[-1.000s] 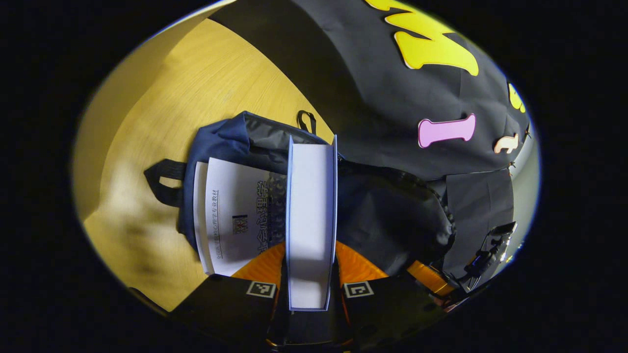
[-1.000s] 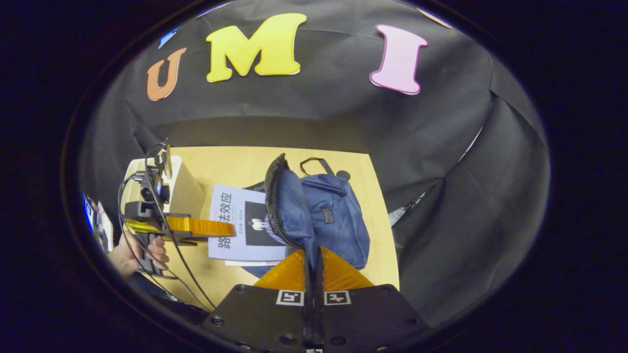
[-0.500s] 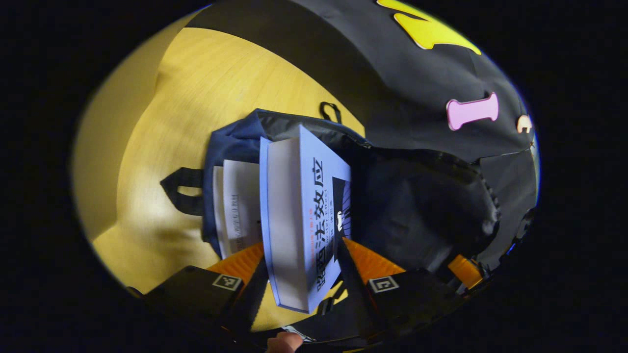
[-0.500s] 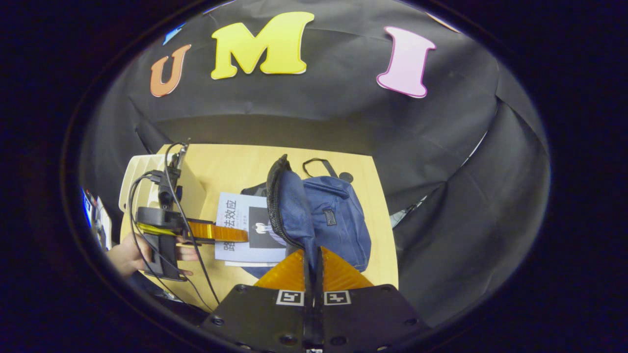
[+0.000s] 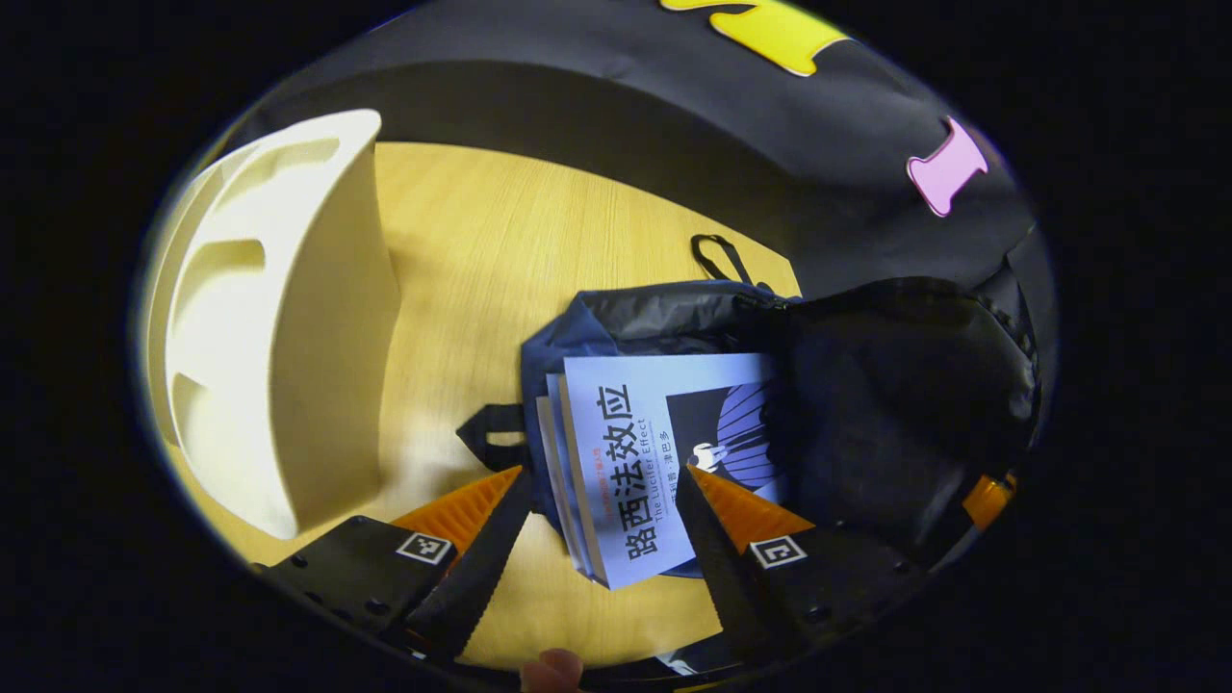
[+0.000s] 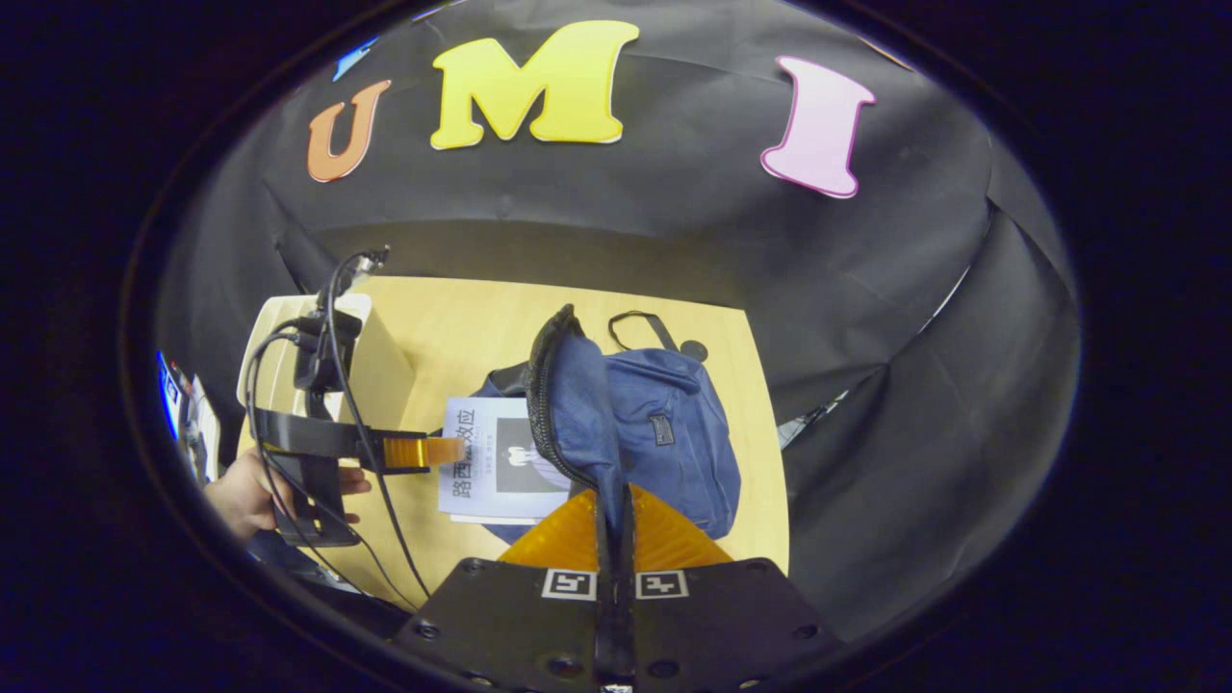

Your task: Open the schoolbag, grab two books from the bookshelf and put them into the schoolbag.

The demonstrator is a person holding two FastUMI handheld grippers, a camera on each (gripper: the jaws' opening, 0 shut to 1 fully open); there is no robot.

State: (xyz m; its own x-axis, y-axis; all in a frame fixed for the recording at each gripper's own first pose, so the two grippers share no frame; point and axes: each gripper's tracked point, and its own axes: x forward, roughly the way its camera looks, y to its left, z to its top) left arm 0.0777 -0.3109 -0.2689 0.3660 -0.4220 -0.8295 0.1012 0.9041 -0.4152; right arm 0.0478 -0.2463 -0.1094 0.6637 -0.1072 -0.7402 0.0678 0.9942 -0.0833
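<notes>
The blue book [image 5: 664,452] lies flat in the mouth of the schoolbag [image 6: 664,433], on top of a second book [image 5: 553,452] whose page edges peek out on the side toward the bookshelf [image 5: 289,318]; both still stick partly out of the bag over the table [image 5: 481,241]. We judge the books stiff and fairly heavy, with smooth covers that could slide on each other — best taken across the spine or pushed on the outer edge. The bag is soft fabric and would sag shut if let go. Our right gripper [image 6: 613,510] has its jaws clenched on the bag's raised flap [image 6: 573,414] near the zipper edge, holding the mouth up. Our left gripper [image 5: 602,491] stands released, fingers spread wide and apart from the book — on the side of the bag away from the wall, with the empty bookshelf beside it.
</notes>
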